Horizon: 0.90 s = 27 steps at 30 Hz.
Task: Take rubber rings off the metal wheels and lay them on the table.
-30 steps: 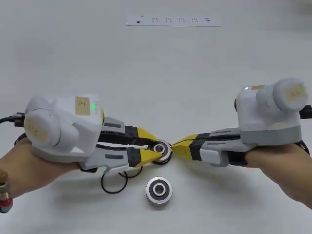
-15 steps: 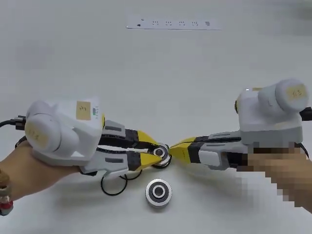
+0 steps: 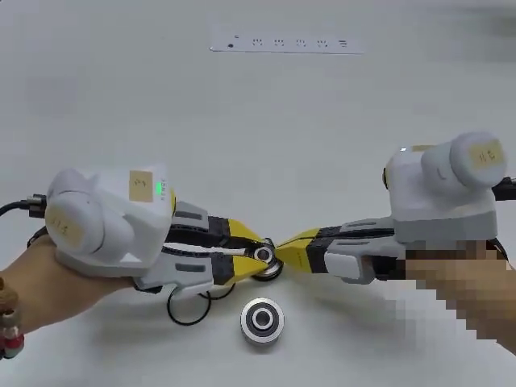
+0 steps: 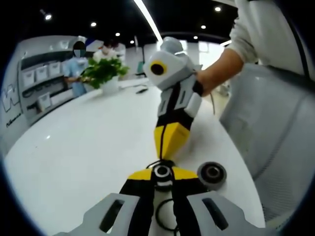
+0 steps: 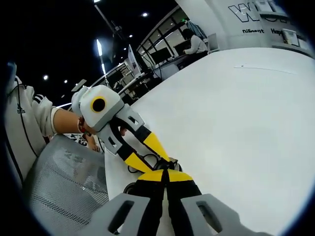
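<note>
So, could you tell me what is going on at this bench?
A person works with a tool in each hand. The left tool grips a metal wheel, while the right tool, tips shut, seems to pinch its rubber ring. A second wheel lies on the table nearby, and loose black rings lie under the left tool.

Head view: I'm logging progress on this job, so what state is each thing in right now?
Left hand-held gripper: shut on a metal wheel.
Right hand-held gripper: shut, tips at that wheel's rim.
Second metal wheel: lying flat on the table, free.
Loose rubber rings: off, lying on the table.
</note>
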Each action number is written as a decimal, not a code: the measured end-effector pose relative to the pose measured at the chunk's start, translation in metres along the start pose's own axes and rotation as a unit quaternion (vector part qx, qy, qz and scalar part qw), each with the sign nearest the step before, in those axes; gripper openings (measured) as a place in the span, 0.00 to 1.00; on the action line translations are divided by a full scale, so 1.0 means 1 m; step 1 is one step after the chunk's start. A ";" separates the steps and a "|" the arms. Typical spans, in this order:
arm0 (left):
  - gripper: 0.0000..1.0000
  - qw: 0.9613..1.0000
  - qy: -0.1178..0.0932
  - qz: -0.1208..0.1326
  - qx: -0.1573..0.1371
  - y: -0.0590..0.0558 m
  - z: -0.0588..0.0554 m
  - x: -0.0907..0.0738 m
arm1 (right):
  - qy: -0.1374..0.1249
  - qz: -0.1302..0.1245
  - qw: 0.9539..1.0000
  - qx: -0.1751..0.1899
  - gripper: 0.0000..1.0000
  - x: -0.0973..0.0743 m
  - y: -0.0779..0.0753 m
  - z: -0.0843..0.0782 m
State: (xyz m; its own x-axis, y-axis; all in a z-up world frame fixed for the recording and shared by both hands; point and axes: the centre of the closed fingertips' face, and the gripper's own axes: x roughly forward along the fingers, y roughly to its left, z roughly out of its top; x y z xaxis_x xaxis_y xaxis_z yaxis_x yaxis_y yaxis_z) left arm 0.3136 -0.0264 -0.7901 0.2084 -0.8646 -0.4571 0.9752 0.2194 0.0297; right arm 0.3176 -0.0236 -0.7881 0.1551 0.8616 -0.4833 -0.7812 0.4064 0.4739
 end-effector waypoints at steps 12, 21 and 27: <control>0.14 1.000 0.000 0.013 -0.023 0.000 0.001 0.001 | 0.004 -0.013 1.000 -0.014 0.00 0.000 -0.002 0.000; 0.18 1.000 0.014 0.003 -0.014 -0.003 0.001 0.000 | 0.003 -0.018 1.000 -0.010 0.00 -0.002 -0.004 0.000; 0.28 1.000 0.013 -0.005 -0.011 -0.009 0.008 -0.006 | 0.002 -0.020 1.000 -0.014 0.00 -0.005 -0.002 0.003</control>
State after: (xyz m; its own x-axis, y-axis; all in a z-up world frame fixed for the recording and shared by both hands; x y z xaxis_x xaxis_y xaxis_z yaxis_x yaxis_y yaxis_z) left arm 0.3039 -0.0265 -0.7803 0.1960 -0.8548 -0.4806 0.9754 0.2205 0.0055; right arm 0.3202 -0.0277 -0.7847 0.1836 0.8434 -0.5049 -0.7909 0.4318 0.4337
